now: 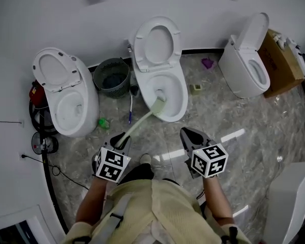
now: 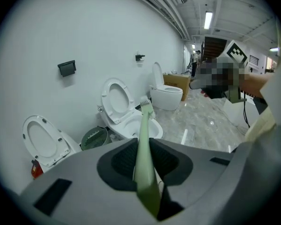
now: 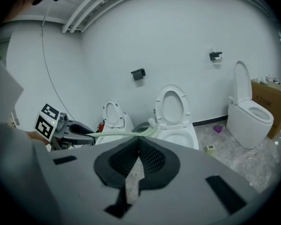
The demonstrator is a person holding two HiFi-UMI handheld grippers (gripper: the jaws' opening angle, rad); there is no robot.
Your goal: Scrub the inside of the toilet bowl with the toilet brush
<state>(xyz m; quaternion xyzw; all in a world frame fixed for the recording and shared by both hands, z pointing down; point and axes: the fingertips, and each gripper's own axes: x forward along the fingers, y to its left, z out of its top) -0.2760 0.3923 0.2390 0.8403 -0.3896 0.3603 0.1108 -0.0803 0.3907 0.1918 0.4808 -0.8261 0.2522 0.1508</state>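
Observation:
The middle toilet [image 1: 179,93] stands with lid and seat raised. A pale green toilet brush [image 1: 140,125] runs from my left gripper [image 1: 123,136] up into its bowl, with the brush head [image 1: 158,103] resting at the bowl's near left side. In the left gripper view the jaws of the left gripper [image 2: 141,143] are shut on the brush handle [image 2: 144,158], and the head [image 2: 146,108] points over the toilet bowl [image 2: 129,123]. My right gripper [image 1: 186,132] hovers over the floor in front of the toilet, shut and empty, as the right gripper [image 3: 138,139] also shows in its own view.
A second toilet [image 1: 66,93] stands at the left and a third toilet [image 1: 246,67] at the right beside a cardboard box [image 1: 282,60]. A grey waste basket [image 1: 112,78] sits between the left and middle toilets. Small items [image 1: 195,88] lie on the marble floor; cables [image 1: 46,151] run along the left wall.

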